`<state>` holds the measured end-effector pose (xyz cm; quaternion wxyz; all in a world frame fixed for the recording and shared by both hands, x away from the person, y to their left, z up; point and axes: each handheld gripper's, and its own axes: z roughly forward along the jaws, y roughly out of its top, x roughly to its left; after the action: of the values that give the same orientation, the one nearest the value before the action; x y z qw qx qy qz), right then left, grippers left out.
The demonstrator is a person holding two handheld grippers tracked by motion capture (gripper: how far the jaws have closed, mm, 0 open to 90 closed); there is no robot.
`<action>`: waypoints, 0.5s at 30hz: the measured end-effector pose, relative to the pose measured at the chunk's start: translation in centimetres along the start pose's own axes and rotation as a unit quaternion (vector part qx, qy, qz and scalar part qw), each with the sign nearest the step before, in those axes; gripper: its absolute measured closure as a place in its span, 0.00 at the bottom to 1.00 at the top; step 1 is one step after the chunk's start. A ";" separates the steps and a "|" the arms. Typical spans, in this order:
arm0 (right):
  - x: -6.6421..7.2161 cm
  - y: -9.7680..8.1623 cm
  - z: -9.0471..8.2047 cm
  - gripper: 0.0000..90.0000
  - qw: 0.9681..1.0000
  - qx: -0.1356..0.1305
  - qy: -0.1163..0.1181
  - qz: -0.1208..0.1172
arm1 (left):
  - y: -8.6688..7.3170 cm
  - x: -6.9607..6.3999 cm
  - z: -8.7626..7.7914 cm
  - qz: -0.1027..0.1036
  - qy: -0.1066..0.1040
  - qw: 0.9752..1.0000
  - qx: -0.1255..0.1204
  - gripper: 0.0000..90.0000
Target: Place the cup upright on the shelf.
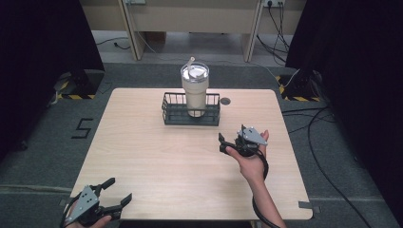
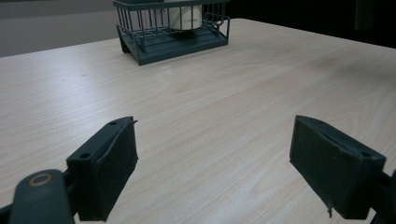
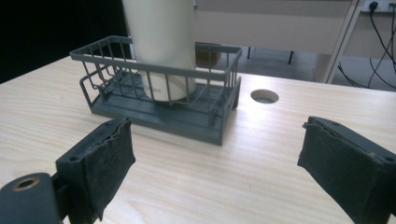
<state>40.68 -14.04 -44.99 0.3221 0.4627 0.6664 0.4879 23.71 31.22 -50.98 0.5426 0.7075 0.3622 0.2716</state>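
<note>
a cream cup (image 1: 195, 92) with a clear lid and straw stood upright in a dark wire basket (image 1: 171, 110) near the middle of the counter's (image 1: 157, 161) far edge, just beside a round cable hole (image 1: 225, 101). the right claw (image 1: 223, 142), released with jaws wide, hovered near the right edge, apart from the basket and aimed at it. the left claw (image 1: 116, 190), also released, sat at the near left corner, well apart. small print on the cup was too blurred to read.

Left tongs (image 1: 115, 190) agape; right tongs (image 1: 223, 142) agape, seemingly palm-up.
</note>
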 end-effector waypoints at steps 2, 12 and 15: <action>-0.1 -0.2 -0.4 0.11 1.000 0.001 0.000 -0.001 | 0.0 0.0 0.0 0.000 0.000 1.000 0.000 0.16; -0.7 -1.4 -1.9 0.12 1.000 0.006 -0.009 0.000 | 0.0 0.0 0.0 0.001 0.000 1.000 0.000 0.16; -1.0 -1.8 -2.4 0.12 1.000 0.006 -0.013 0.002 | 0.0 0.0 0.0 0.000 0.001 1.000 0.000 0.16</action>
<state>38.42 -15.95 -45.92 0.3264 0.4725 0.6642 0.4786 23.70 31.20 -50.99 0.5422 0.7075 0.3622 0.2723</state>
